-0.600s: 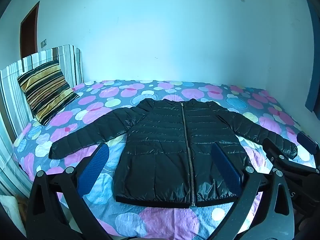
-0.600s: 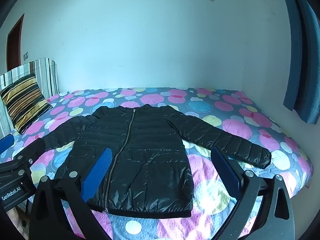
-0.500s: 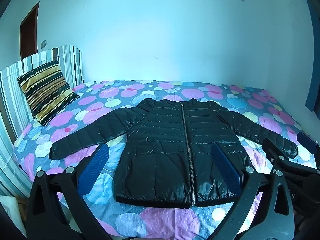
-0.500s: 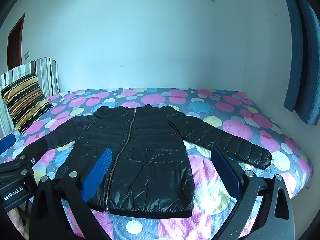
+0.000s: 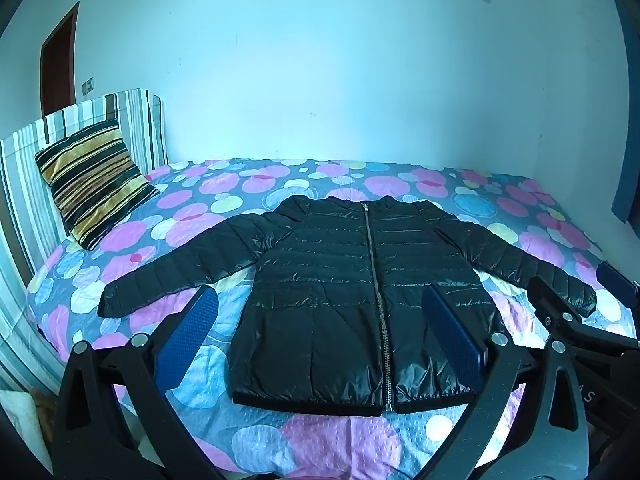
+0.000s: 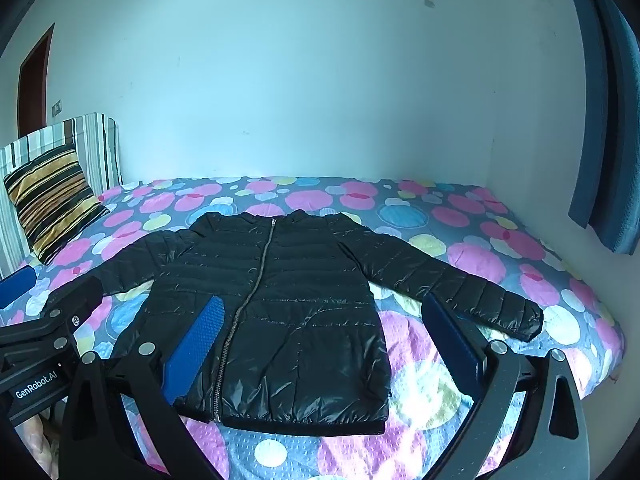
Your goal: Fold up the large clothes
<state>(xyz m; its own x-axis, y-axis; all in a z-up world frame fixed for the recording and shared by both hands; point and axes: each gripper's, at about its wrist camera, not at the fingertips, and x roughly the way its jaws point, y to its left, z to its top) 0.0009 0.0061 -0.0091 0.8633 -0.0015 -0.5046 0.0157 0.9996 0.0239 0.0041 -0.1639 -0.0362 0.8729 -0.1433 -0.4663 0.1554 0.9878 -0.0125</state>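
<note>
Glossy black quilted jacket (image 5: 360, 300) lies flat, zipped, sleeves spread, on the near half of a bed (image 5: 400, 184) with a circle-print cover. The left gripper (image 5: 324, 344) and right gripper (image 6: 324, 344) hover before its hem, fingers wide apart, gripping nothing. A striped cushion (image 5: 92, 188) leans at the headboard.

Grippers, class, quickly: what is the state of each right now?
Left gripper: open, holding nothing, above the jacket.
Right gripper: open, holding nothing.

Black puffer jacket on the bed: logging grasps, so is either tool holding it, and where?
Nothing is held. The left tool and right tool are open above the flat black puffer jacket.
</note>
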